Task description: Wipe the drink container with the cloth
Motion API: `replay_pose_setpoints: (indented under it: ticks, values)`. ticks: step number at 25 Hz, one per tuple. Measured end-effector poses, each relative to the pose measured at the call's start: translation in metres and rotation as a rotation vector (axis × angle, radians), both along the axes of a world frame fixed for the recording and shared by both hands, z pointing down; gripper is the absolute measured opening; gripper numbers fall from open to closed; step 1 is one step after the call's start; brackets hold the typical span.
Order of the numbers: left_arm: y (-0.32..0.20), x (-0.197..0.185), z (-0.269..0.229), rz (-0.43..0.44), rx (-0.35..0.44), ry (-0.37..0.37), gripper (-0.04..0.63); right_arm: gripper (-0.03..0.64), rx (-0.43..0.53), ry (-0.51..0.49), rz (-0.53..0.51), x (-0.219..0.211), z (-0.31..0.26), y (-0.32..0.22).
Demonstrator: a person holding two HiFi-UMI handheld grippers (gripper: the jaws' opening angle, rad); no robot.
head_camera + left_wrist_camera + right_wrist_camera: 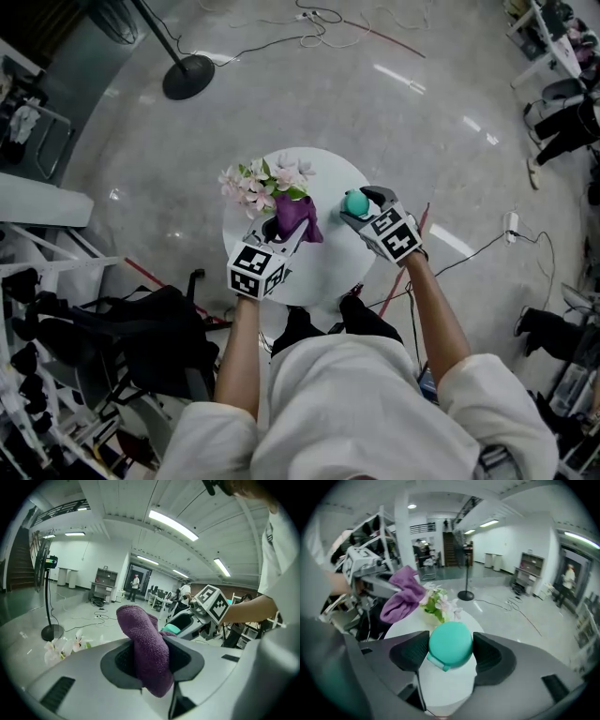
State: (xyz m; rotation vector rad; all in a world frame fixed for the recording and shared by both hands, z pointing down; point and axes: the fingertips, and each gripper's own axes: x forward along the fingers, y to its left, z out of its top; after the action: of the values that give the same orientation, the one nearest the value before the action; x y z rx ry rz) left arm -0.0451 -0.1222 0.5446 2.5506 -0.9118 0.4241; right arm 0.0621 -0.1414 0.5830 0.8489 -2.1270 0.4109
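While aloft, cloth [140, 632] in left gripper [151, 662]

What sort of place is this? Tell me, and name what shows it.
Probably an open workshop or lab hall: a polished grey concrete floor strewn with loose cables, a black pedestal fan, and long ceiling strip lights.

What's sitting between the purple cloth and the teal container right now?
Nothing: only bare white table between the purple cloth and teal container, seen in the head view.
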Motion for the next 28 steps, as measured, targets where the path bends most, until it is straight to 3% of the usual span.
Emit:
replay_pose_setpoints:
  ticks: [4,7,11,14,17,21,28]
  values:
    - [-0.014,0.018,-0.004,0.032,0.035,-0.061,0.140,0.301,-0.002,0.084,-0.422,-0.009,0.005,0.023]
    - [-0.025,0.034,0.000,0.072,0.070,-0.192,0.140,0.302,-0.011,0.126,-0.576,-0.009,0.006,0.030]
    - [-0.032,0.058,0.007,0.124,0.065,-0.232,0.140,0.302,0.027,0.126,-0.685,-0.019,0.004,0.035]
    - [-0.038,0.068,0.023,0.149,0.036,-0.269,0.138,0.308,0.064,0.183,-0.757,-0.025,0.007,0.031]
    - [-0.047,0.068,0.041,0.135,-0.006,-0.251,0.133,0.311,0.063,0.228,-0.813,-0.025,0.011,0.026]
    - [-0.049,0.069,0.085,0.151,-0.077,-0.288,0.135,0.311,0.065,0.202,-0.836,-0.029,0.014,0.027]
    - [-0.047,0.069,0.156,0.098,-0.209,-0.259,0.130,0.314,0.090,0.214,-0.862,-0.029,0.015,0.025]
